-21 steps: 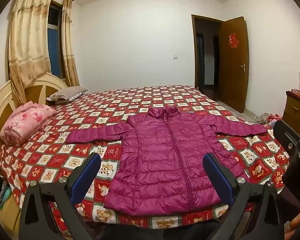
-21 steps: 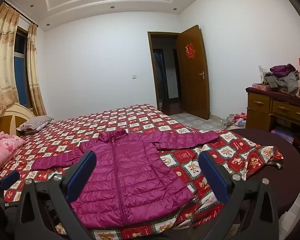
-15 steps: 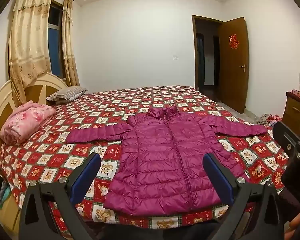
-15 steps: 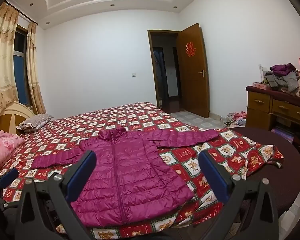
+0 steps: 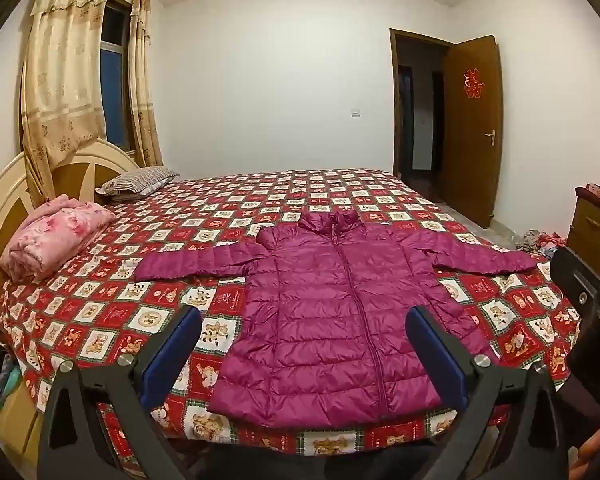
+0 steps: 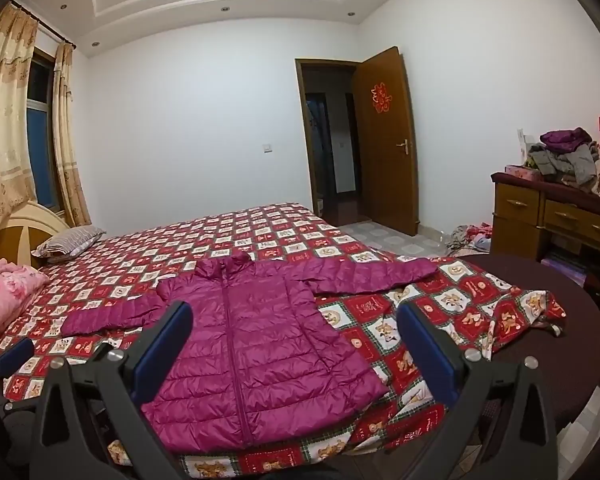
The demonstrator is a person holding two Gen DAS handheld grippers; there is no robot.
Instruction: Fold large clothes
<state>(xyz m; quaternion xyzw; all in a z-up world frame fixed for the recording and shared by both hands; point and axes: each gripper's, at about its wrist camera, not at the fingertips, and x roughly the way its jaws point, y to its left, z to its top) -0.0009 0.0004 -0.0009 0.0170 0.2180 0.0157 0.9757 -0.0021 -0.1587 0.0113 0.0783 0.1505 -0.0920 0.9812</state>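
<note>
Here | checkered bedspread (image 5: 148, 312) (red) | door (image 6: 384, 140) ajar, white walls

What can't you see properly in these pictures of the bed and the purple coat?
- Left wrist view: the jacket's hem corners sit behind the left gripper's open jaws.
- Right wrist view: the jacket's left sleeve cuff is partly behind the right gripper.
- Both views: the jacket's back lies against the bedspread.
- Right wrist view: the clothes pile is too jumbled to sort out.

Signage: one red paper-cut "囍" double-happiness character (image 5: 474, 84), stuck on the open wooden door (image 5: 473, 160). Bedspread panel lettering was too small to read.
</note>
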